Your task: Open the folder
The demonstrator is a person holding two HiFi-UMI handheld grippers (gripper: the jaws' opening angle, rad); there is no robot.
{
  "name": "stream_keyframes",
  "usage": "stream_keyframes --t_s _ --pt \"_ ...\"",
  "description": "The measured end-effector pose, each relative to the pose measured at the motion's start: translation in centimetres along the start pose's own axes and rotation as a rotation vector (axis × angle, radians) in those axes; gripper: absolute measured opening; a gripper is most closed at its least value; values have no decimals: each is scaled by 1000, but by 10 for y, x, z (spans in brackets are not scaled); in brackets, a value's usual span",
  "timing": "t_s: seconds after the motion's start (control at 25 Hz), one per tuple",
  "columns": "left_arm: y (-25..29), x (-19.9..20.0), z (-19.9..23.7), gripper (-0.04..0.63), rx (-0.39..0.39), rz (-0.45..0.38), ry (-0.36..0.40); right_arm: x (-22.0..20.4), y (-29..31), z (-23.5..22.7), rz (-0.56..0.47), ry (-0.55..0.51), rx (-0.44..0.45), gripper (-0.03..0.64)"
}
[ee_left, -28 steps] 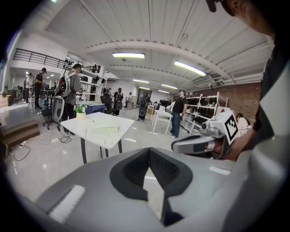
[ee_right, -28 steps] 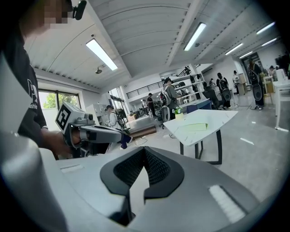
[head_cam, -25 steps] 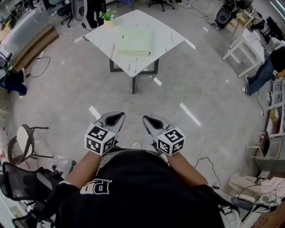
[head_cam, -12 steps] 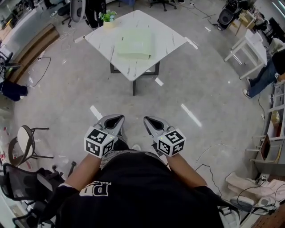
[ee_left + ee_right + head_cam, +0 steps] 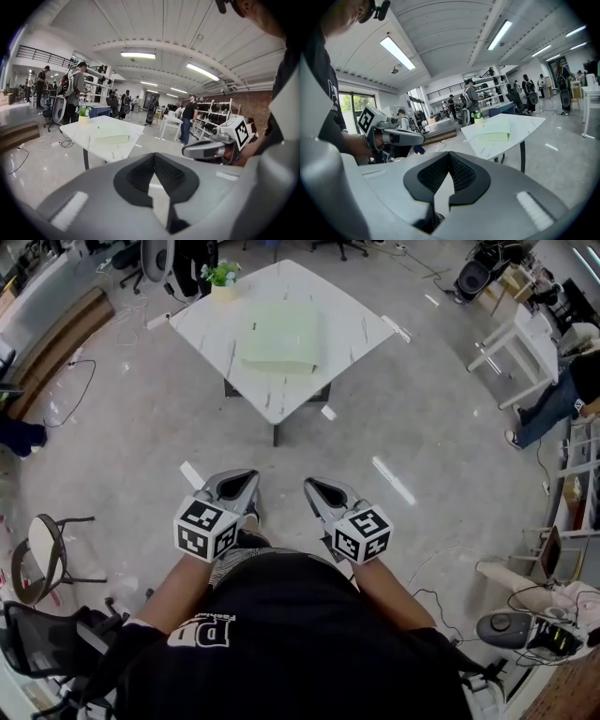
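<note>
Folder [image 5: 279, 336], pale green and closed, is seen in the head view lying flat on the white desk [image 5: 352, 329] at 12 o'clock, well apart from both grippers. The left gripper [image 5: 239, 486] and the right gripper [image 5: 322, 491] are held side by side, close before the person's body. In the left gripper view, its fingers are seen touching at the tips, with nothing between them, and the folder is found at 10 o'clock. In the right gripper view, those fingers are likewise pressed together on nothing, with the folder at 1 o'clock.
</note>
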State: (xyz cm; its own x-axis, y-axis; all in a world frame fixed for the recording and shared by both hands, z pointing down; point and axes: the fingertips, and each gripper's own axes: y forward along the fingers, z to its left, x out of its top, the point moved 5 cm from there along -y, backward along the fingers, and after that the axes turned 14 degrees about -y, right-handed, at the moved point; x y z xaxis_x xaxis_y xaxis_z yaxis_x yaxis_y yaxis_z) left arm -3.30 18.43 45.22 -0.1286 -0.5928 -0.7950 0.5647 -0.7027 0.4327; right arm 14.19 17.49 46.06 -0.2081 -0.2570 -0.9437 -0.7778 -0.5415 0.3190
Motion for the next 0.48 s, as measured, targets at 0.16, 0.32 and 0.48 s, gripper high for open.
stream_keyframes --t_s 0.16,0.32,0.48 --pt "23 26 21 57 -23 -5 2 13 25 -23 16 -10 -23 -2" --pt "42 59 47 57 -42 -4 11 34 55 -45 28 -19 -43 -2" --pt "65 95 77 57 -61 -8 34 53 89 -70 31 -25 -74 -2"
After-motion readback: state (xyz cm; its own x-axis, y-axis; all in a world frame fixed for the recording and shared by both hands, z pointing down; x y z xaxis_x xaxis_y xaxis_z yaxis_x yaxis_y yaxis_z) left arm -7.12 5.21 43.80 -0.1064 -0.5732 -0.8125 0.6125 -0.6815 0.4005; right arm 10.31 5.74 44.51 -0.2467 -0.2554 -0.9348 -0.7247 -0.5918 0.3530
